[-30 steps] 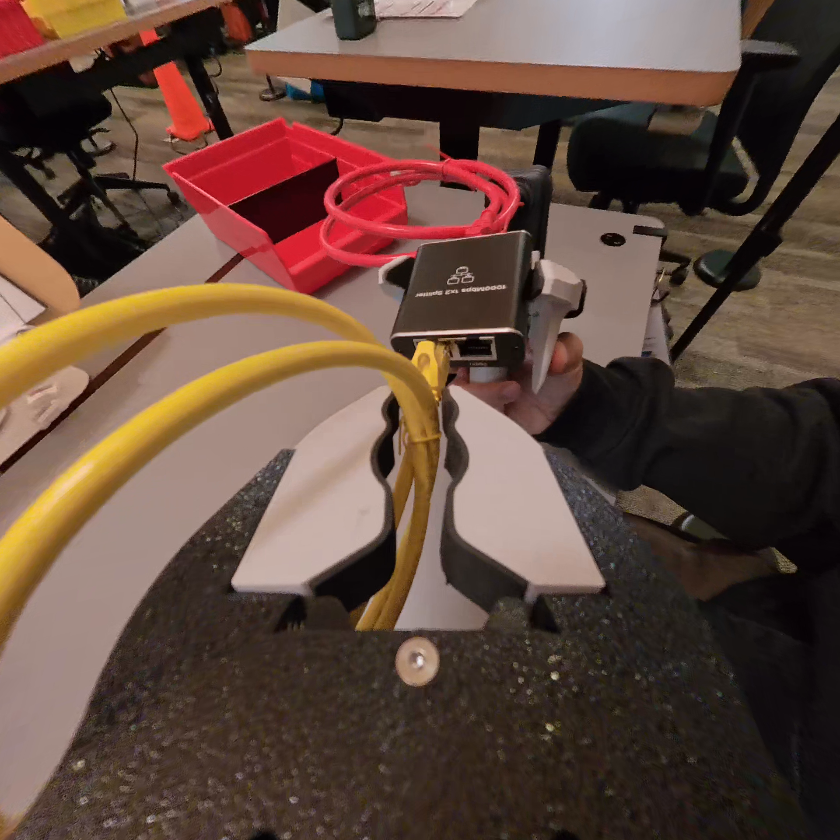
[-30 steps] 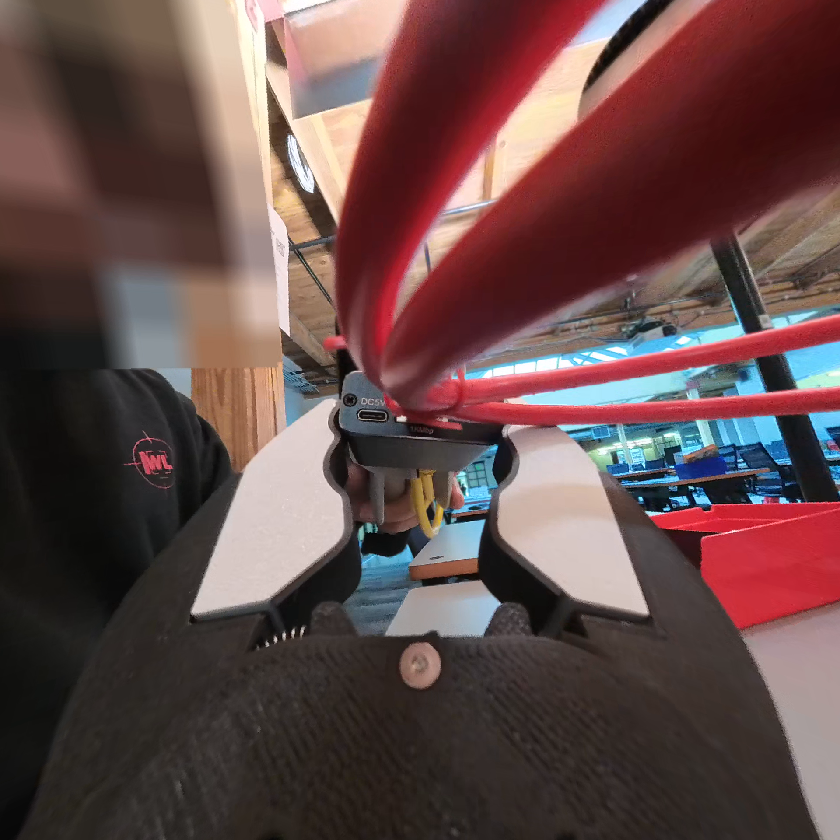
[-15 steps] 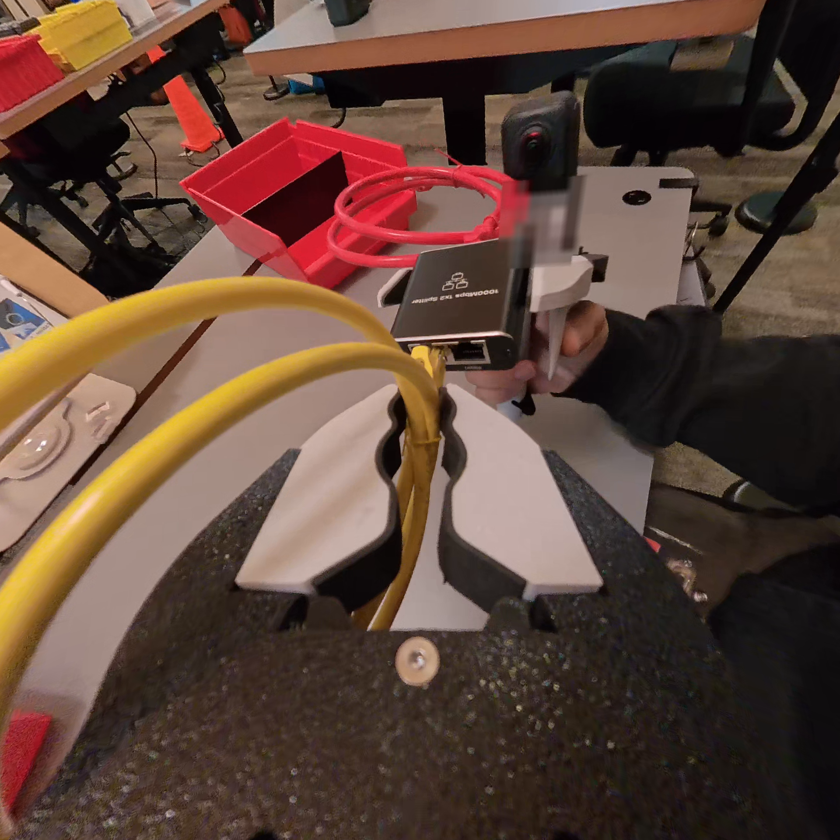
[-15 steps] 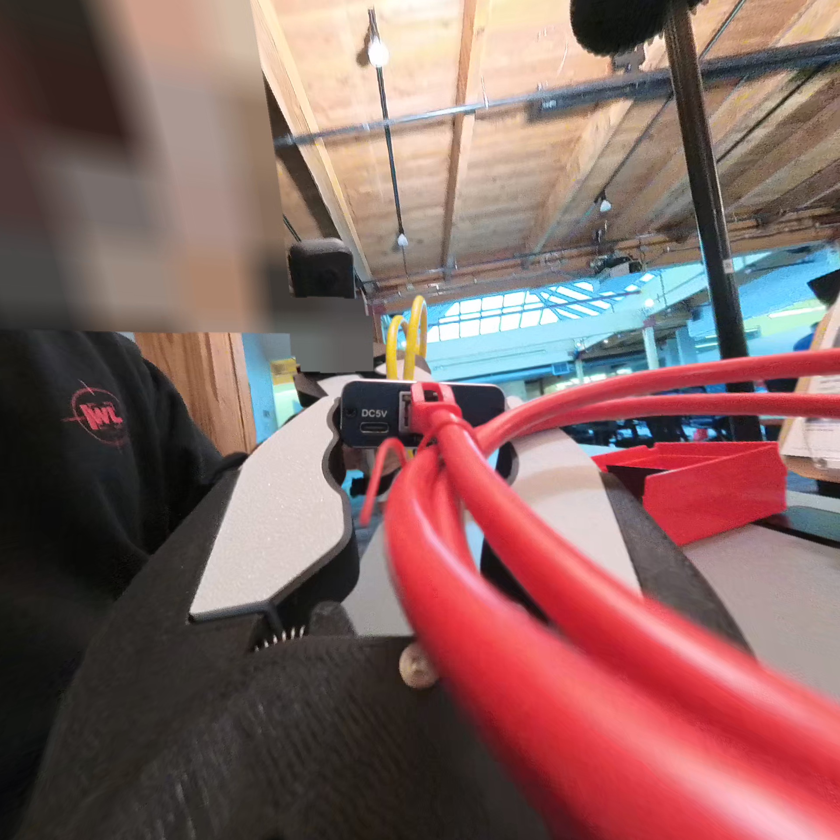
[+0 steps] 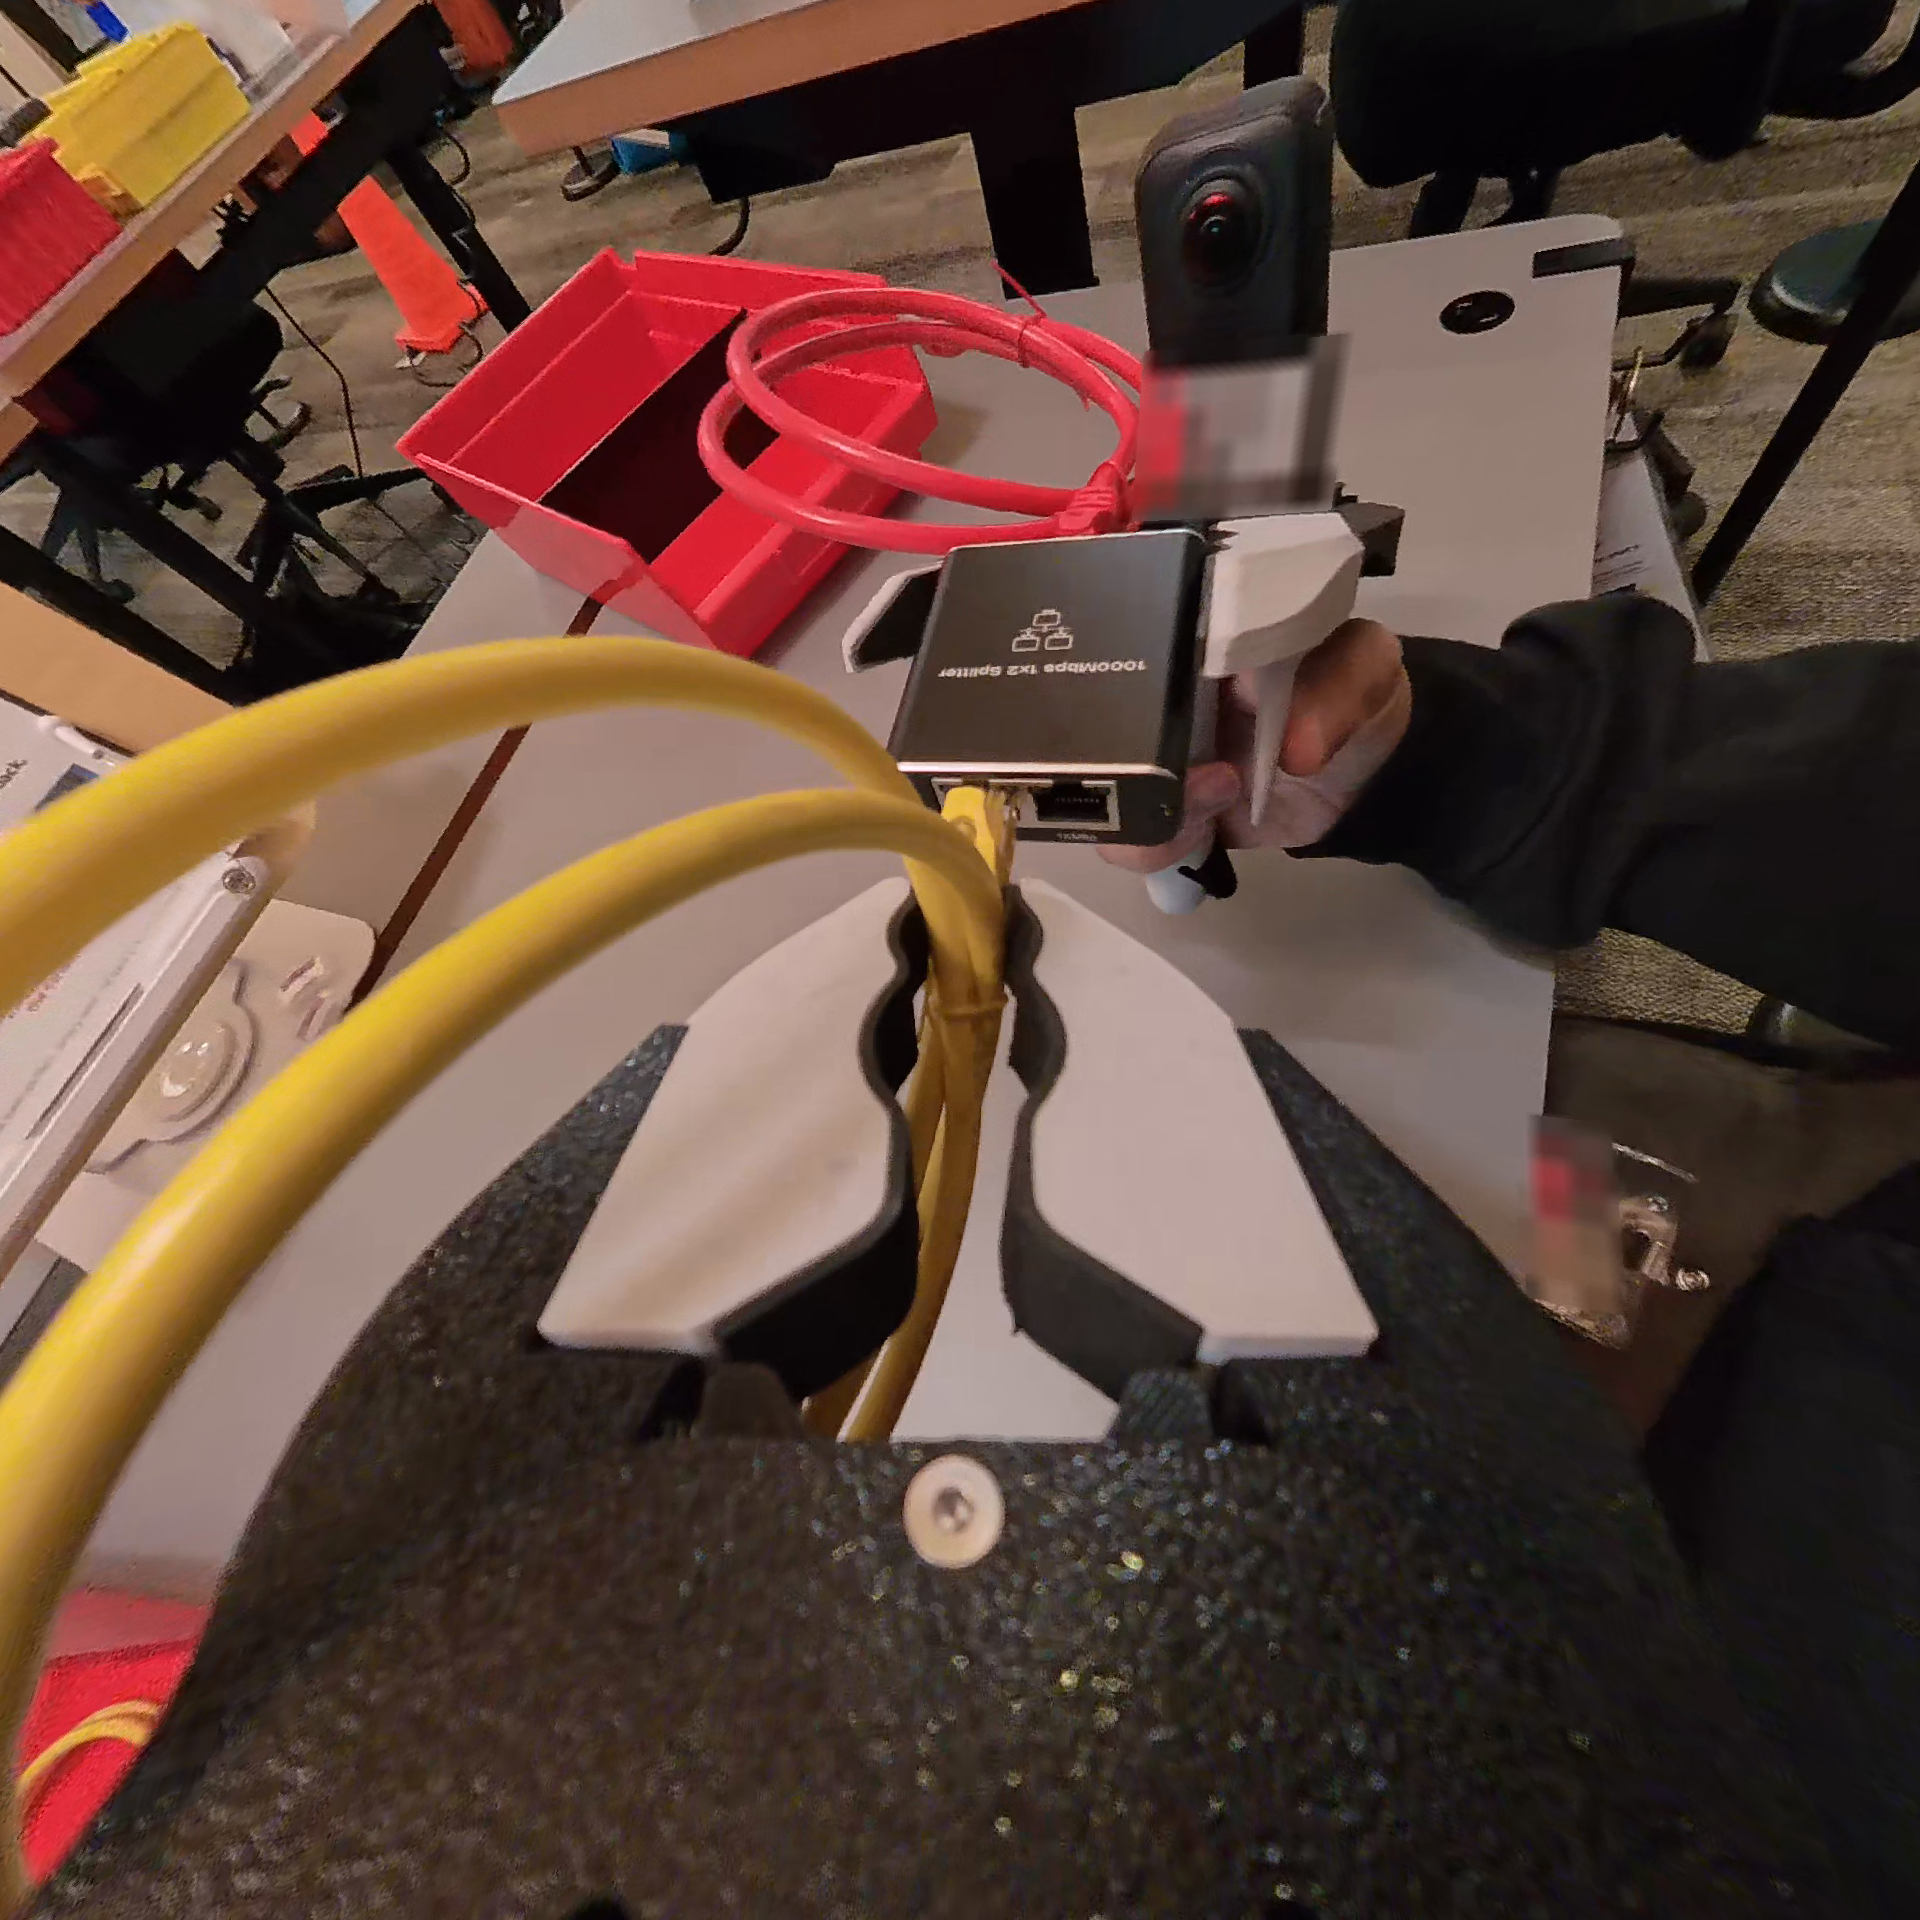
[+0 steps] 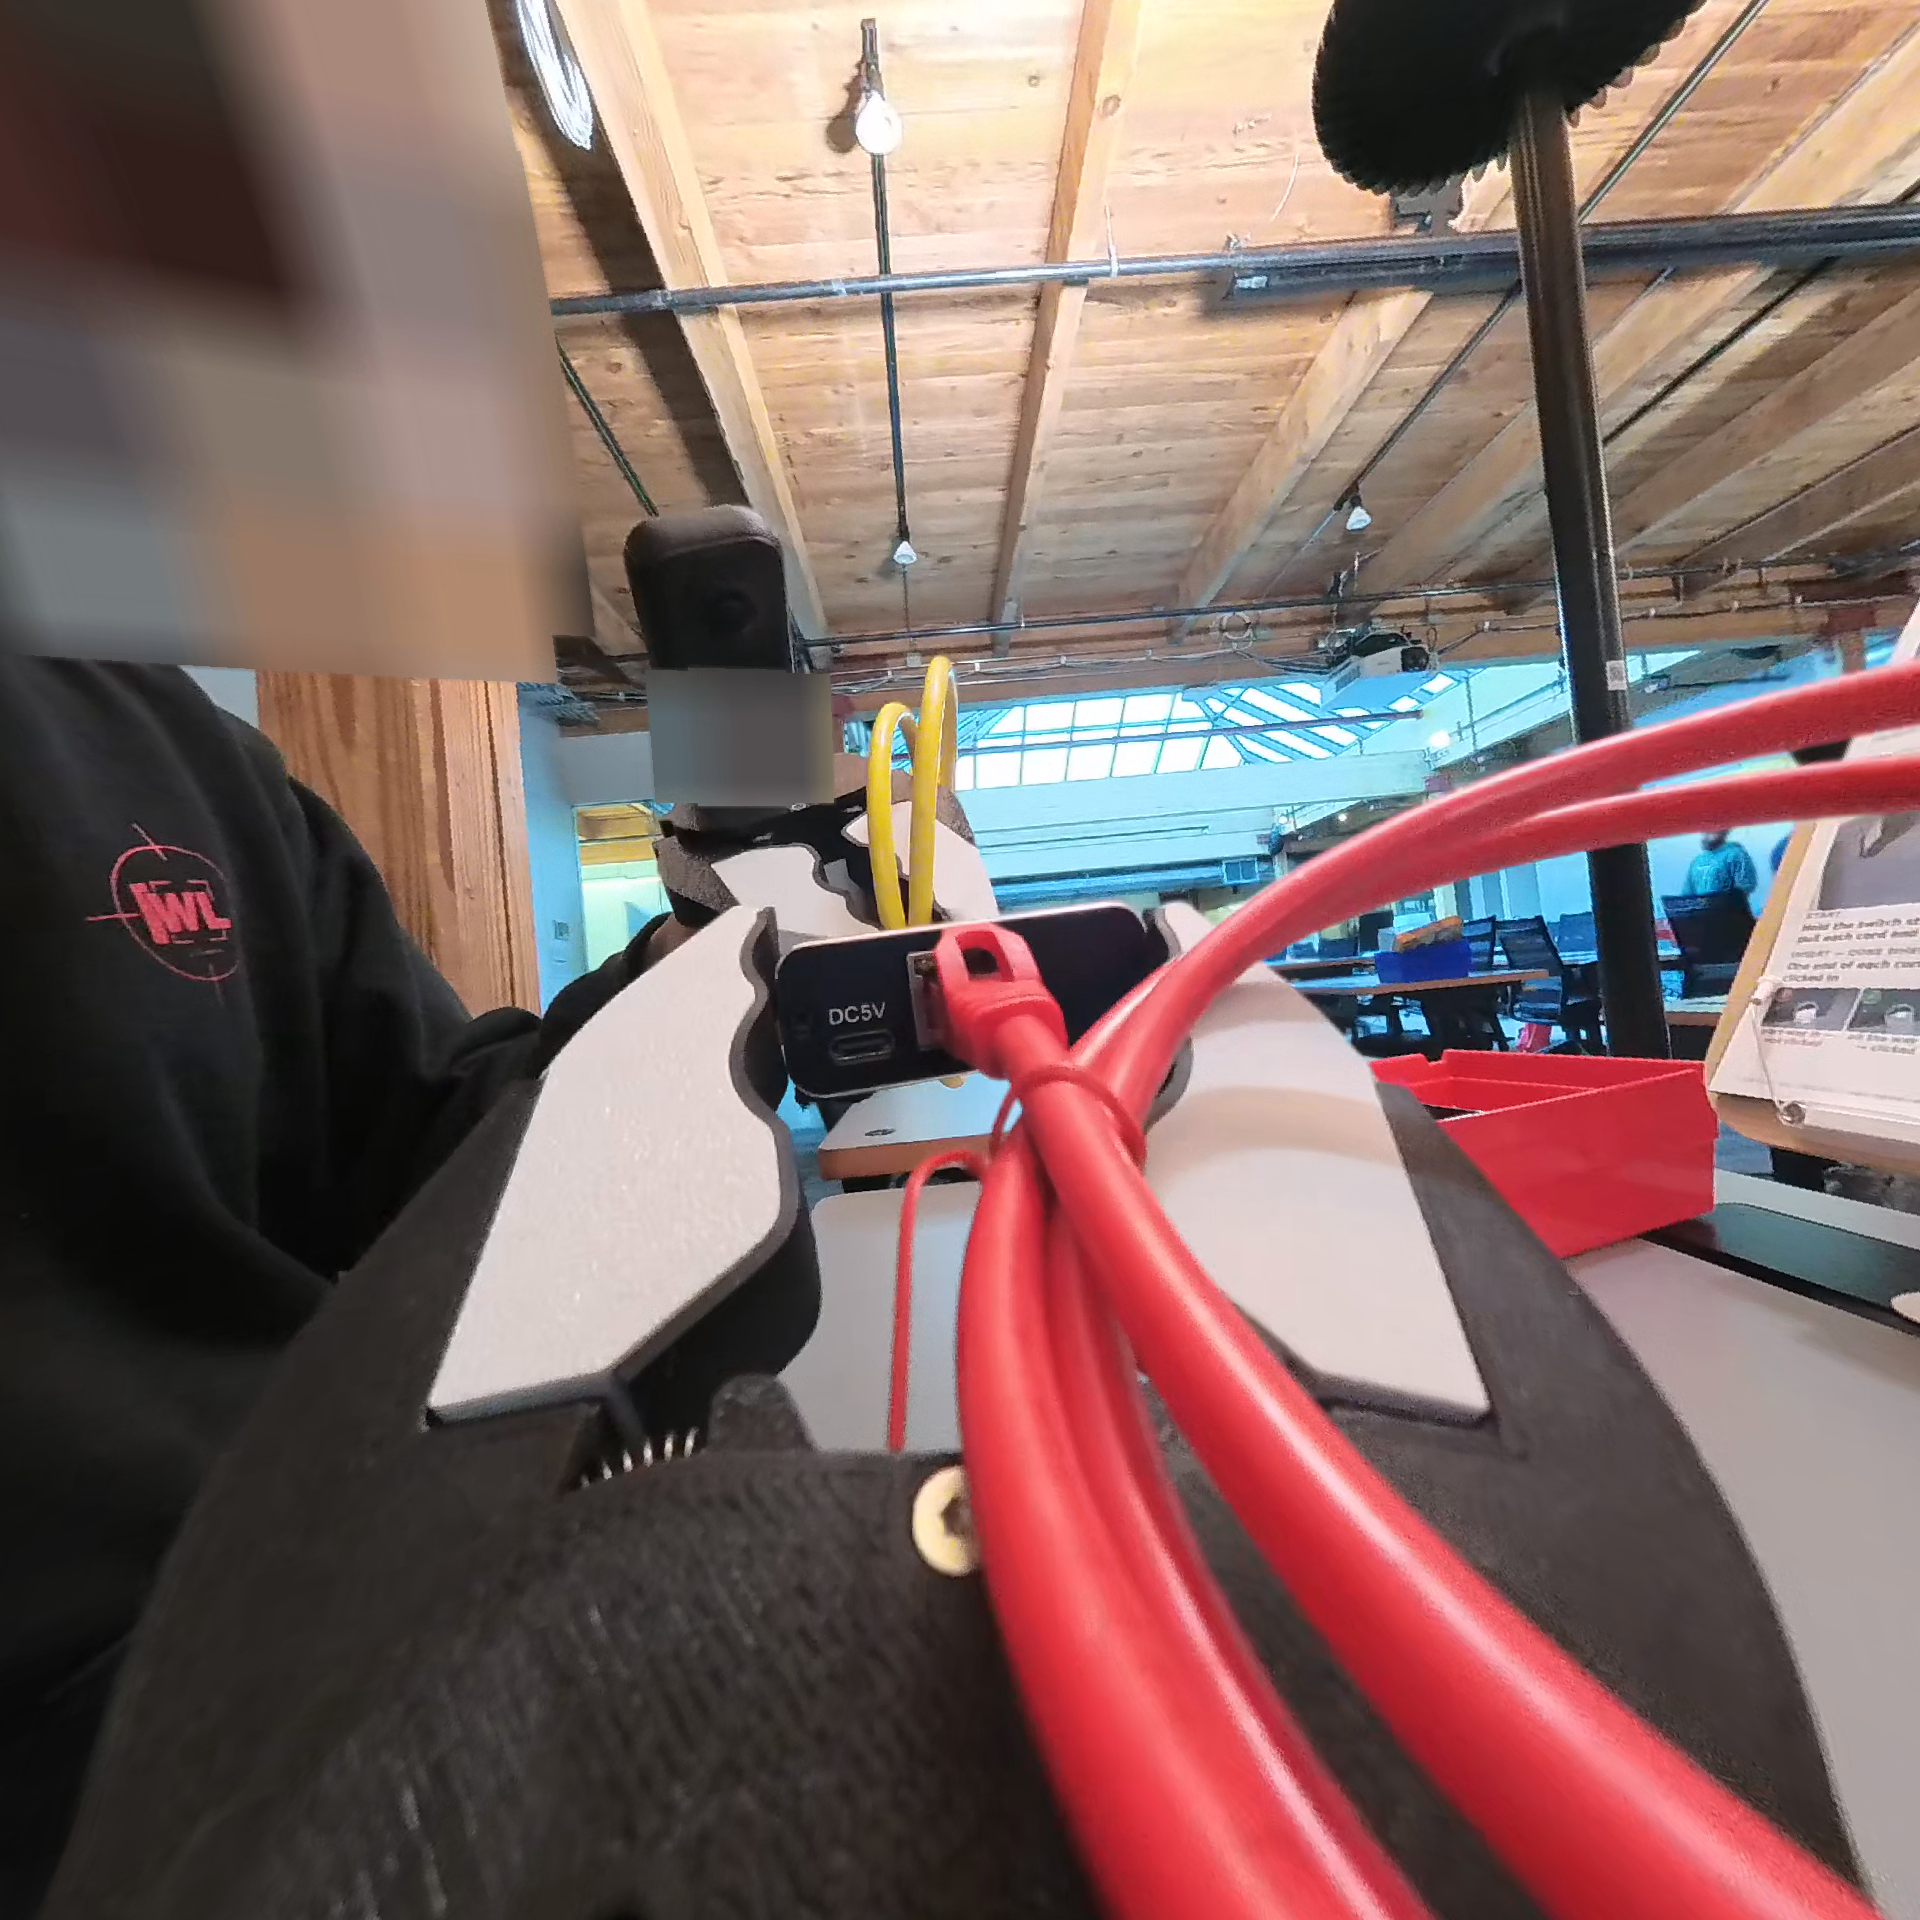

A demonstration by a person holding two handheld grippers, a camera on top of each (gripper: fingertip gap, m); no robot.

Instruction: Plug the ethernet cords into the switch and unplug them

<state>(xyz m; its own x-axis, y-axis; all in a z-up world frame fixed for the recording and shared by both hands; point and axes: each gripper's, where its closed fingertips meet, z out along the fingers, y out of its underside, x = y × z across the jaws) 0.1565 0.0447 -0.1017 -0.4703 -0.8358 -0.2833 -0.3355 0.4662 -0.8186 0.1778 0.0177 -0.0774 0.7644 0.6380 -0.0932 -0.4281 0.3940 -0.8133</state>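
The black switch box (image 5: 1049, 649) is held above the table by my right gripper (image 6: 961, 977), which is shut on its sides. It also shows in the right wrist view (image 6: 862, 997). My left gripper (image 5: 961, 925) is shut on the yellow ethernet cord (image 5: 961, 977) just behind its plug (image 5: 977, 826). The plug sits in the left port on the switch's near face; the port next to it (image 5: 1075, 805) is empty. A coiled red ethernet cord (image 5: 914, 416) is plugged into the switch's far face (image 6: 977, 997) and loops over my right gripper.
A red bin (image 5: 644, 447) stands on the grey table (image 5: 1455, 436) behind the switch. A person's hand (image 5: 1309, 748) and dark sleeve hold the right gripper. A paper stand (image 6: 1829, 956) is at the right. A black pole (image 6: 1569, 623) rises behind. Chairs and other tables lie beyond. Across from one pair of fingers to the other is roughly 4 cm.
The right gripper has tilted the switch level and the red coil dropped from above the camera to below it. The left gripper still holds the yellow plug at the left port.
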